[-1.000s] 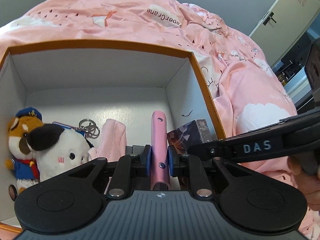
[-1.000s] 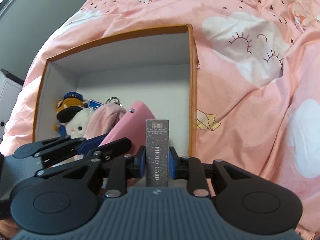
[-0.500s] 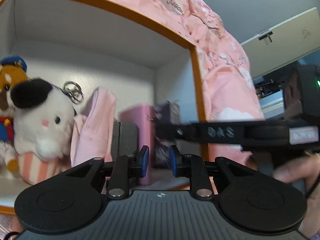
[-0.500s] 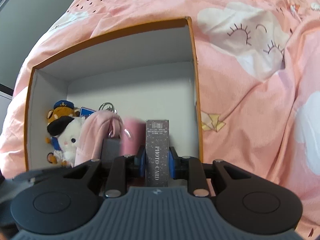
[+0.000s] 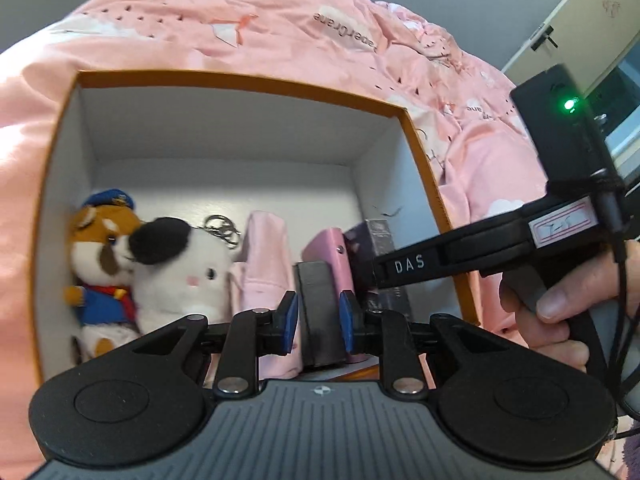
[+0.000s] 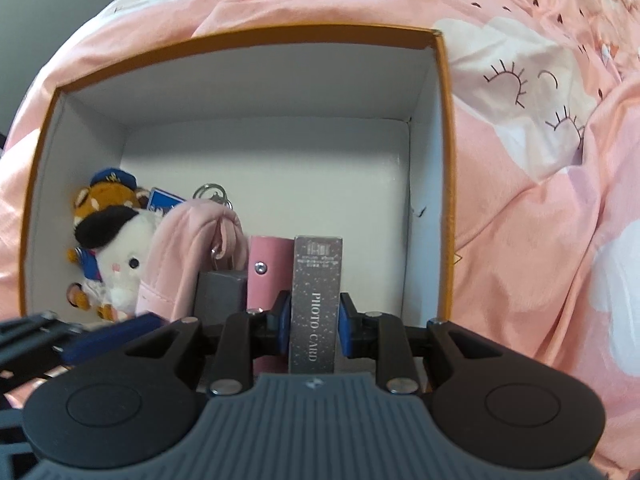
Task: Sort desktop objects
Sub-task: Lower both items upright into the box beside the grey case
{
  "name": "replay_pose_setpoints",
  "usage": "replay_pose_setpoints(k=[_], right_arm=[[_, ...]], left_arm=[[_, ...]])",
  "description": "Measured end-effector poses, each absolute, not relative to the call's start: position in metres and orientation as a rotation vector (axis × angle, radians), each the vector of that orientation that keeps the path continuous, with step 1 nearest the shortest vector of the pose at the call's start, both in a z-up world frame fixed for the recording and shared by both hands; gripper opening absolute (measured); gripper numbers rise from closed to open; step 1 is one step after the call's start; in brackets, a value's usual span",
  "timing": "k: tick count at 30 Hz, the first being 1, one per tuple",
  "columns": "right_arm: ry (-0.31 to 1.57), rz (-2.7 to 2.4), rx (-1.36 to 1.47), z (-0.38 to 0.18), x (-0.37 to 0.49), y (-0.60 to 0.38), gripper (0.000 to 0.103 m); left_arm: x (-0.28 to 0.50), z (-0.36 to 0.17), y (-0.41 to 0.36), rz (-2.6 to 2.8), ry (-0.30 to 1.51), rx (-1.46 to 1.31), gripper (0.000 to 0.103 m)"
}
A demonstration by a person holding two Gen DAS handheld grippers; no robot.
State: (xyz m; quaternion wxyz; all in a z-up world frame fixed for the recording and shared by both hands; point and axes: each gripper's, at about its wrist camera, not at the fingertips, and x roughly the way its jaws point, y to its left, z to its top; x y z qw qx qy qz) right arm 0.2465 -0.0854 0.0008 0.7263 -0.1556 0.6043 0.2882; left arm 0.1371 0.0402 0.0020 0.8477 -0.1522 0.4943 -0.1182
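Right gripper (image 6: 311,322) jaws clamp the upright grey glittered "PHOTO CARD" box (image 6: 316,300) over the orange-rimmed white cardboard box (image 6: 248,42). Left gripper (image 5: 316,318) jaws stand apart, empty. A pink snap-fastened case (image 6: 266,268) stands just left of the right jaws.

Bed (image 6: 540,240) covered by a rumpled pink quilt (image 5: 280,28), printed with white clouds, closed-eye faces, tiny dark triangles and folded paper cranes. Directly on the quilt, an open box (image 6: 447,184), orange outside and along the rim, white inside, its opening turned toward both cameras. Quilt bunched up around the box on the far side and at the right, folds rising beside the right wall. In the left wrist view, lettering "PaperCrane" printed on the quilt beyond the box's far rim.
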Motion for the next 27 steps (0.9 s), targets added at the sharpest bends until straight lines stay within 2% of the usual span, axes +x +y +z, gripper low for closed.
replay_pose_setpoints(k=[6,10,21,27], right_arm=[[1.361,0.640,-0.333,0.001,0.249,-0.086,0.026],[1.371,0.657,-0.356,0.003,0.244,-0.088,0.031],[1.394,0.659,-0.298,0.008,0.249,-0.103,0.032],[1.357,0.667,-0.285,0.013,0.241,-0.107,0.025]], left_arm=[[0.133,0.003,0.054,-0.196,1.025,-0.325,0.025],[0.128,-0.001,0.067,-0.193,1.036,-0.362,0.025],[0.124,-0.010,0.070,-0.206,1.053,-0.388,0.025],[0.122,-0.013,0.069,-0.210,1.062,-0.400,0.025]])
